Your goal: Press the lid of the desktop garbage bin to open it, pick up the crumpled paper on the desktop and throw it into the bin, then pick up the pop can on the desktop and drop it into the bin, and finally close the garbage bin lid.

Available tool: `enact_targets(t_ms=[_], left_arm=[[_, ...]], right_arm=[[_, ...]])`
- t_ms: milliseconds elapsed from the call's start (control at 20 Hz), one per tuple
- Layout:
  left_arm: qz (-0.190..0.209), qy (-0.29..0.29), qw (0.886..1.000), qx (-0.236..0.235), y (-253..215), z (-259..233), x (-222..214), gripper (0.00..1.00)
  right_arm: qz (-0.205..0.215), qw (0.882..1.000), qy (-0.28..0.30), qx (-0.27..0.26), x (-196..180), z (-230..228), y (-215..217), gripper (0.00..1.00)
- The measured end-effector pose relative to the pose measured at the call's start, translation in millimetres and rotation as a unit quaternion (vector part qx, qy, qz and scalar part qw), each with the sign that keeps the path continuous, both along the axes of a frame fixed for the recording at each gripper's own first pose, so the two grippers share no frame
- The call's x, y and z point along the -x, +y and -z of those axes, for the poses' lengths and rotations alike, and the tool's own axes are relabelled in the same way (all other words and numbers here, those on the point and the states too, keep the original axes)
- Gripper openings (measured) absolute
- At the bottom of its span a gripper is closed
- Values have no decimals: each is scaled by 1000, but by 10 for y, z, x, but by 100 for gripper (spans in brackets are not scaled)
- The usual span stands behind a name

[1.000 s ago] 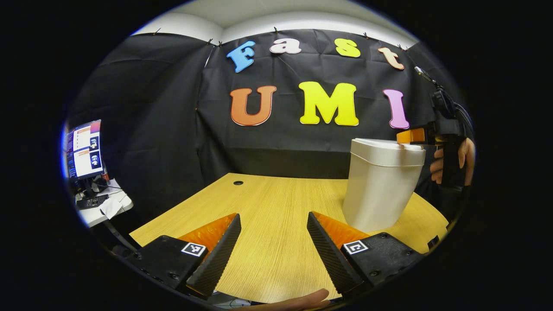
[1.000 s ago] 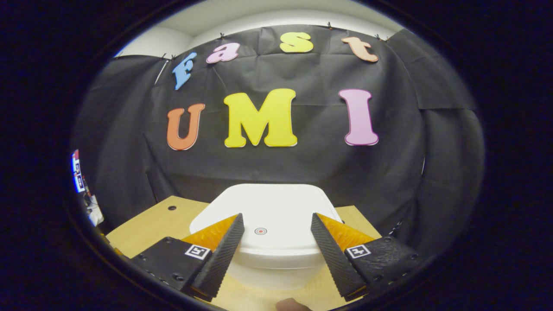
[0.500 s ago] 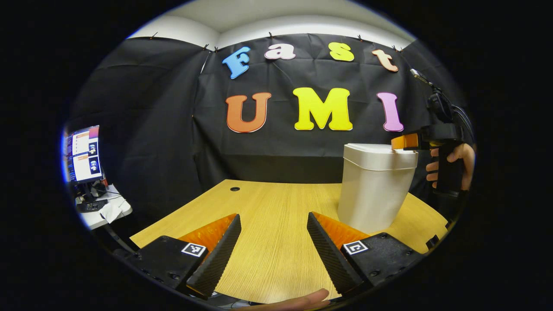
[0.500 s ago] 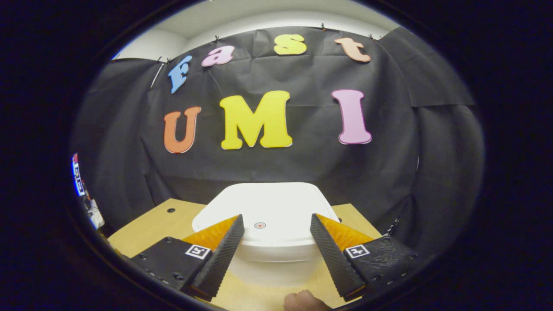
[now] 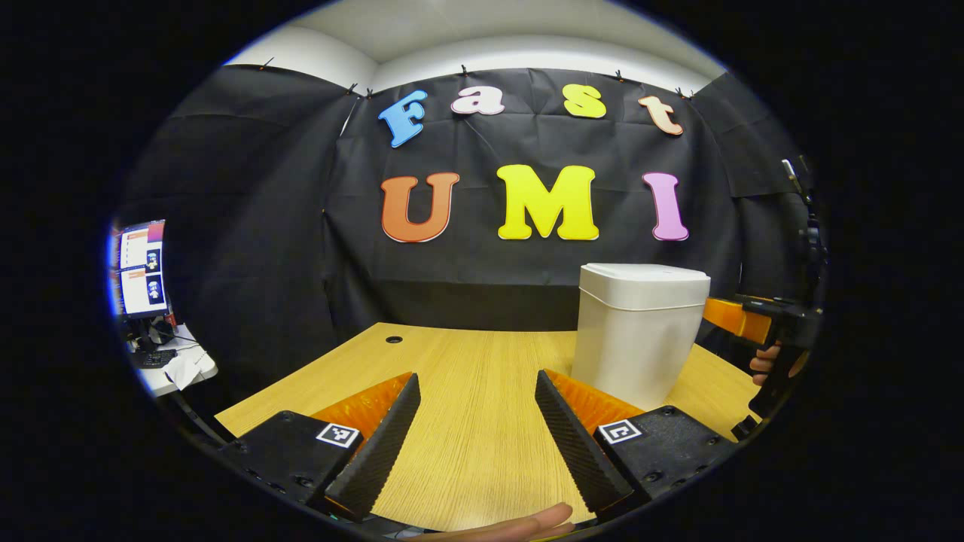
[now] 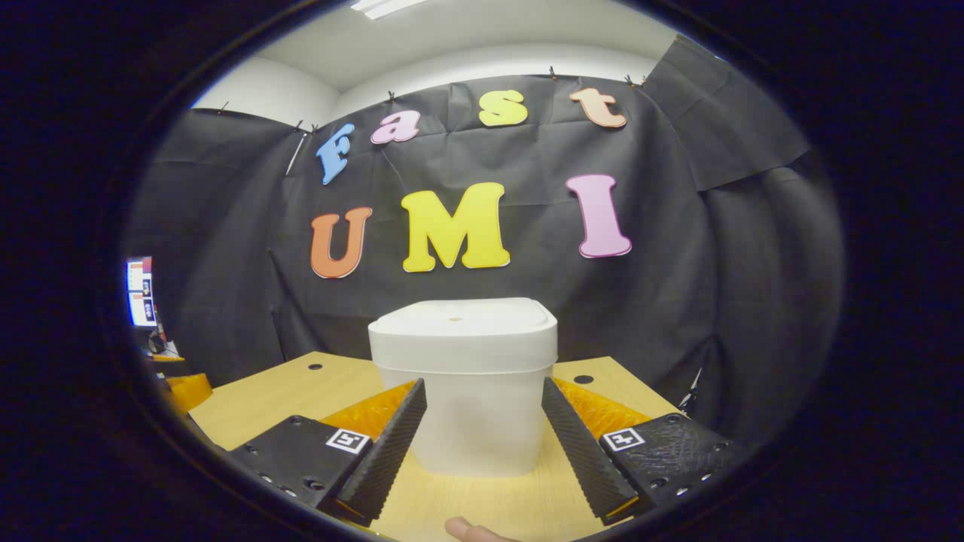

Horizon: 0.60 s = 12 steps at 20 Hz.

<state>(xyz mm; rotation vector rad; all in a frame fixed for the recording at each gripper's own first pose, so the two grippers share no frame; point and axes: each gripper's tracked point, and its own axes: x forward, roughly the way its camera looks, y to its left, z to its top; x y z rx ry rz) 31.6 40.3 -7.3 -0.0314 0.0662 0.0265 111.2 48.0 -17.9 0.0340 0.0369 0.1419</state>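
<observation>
Right gripper view: the right tongs have dropped from over the lid to bench level in the last second, spread wide and holding nothing, with the white garbage bin standing upright just ahead between them. The lid sits flat and closed on the bin, so whatever is inside is hidden. No crumpled paper or pop can lies on the bench; going by that, the closing press looks done and the task at or near its end. Left tongs hover low over bare wood, also spread and empty, the bin off to their right. Beyond it the right tongs and the holding hand sit lower than before, beside the bin wall.
</observation>
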Motion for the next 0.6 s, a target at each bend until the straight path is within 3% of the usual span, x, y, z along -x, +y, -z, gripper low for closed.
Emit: enact_targets(t_ms=[150,300,450,600], left_arm=[[3,-6,1000,-15,-80,-2,-12,99],[5,-12,1000,-8,-195,42,-84,99],[8,-14,999,-29,-345,87,-163,99],[-3,-6,998,-55,-457,180,-215,99]], right_arm=[[4,1000,-4,27,277,197,-183,96],[-5,1000,-5,15,490,320,-326,96],[28,999,-22,1,399,275,-614,96],[32,999,-35,-3,316,203,-638,96]])
